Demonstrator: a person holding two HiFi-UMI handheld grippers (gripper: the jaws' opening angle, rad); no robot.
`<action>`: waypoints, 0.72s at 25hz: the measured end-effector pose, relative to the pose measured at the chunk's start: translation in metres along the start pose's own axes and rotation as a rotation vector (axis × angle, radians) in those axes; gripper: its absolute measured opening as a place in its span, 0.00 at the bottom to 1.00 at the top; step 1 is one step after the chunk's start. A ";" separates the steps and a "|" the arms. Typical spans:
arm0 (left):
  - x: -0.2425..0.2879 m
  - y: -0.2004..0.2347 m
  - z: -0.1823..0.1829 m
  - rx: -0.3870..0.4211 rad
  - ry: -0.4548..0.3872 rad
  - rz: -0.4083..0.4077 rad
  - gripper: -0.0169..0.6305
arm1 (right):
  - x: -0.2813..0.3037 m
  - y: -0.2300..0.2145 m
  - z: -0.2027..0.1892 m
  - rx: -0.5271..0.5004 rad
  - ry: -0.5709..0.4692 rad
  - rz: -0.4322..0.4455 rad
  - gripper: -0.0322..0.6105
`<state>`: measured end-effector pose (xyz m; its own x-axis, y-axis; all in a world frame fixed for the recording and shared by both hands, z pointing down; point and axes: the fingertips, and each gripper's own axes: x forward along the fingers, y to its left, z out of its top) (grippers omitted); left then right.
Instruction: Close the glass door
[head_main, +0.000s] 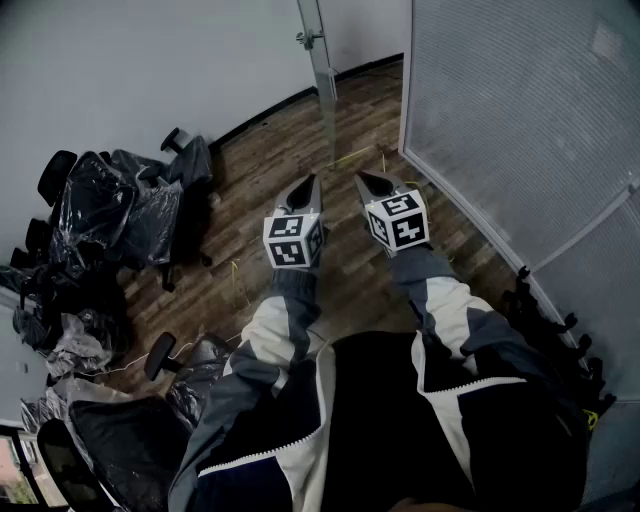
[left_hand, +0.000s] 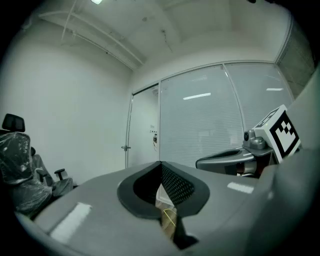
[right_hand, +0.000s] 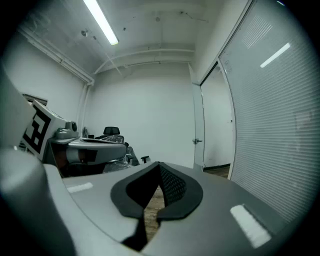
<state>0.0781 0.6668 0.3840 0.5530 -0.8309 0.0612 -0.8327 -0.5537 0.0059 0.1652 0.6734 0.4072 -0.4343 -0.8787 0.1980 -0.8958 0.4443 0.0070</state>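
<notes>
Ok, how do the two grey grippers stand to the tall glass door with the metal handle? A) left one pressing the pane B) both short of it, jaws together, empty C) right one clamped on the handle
B: the head view shows the left gripper and right gripper over wooden floor, apart from the glass door; each gripper view shows jaws closed on nothing.
</notes>
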 end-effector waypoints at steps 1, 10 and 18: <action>0.000 0.000 0.000 0.000 -0.001 -0.001 0.03 | 0.000 0.001 0.000 -0.001 0.000 0.002 0.05; 0.000 0.000 -0.001 0.004 -0.002 0.000 0.03 | 0.001 0.004 0.002 -0.001 -0.017 0.005 0.05; -0.027 0.001 -0.027 -0.001 -0.041 -0.170 0.03 | -0.012 0.011 -0.010 -0.074 -0.074 0.106 0.06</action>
<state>0.0618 0.6905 0.4090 0.6867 -0.7267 0.0186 -0.7269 -0.6866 0.0132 0.1614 0.6904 0.4144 -0.5344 -0.8353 0.1292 -0.8362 0.5448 0.0630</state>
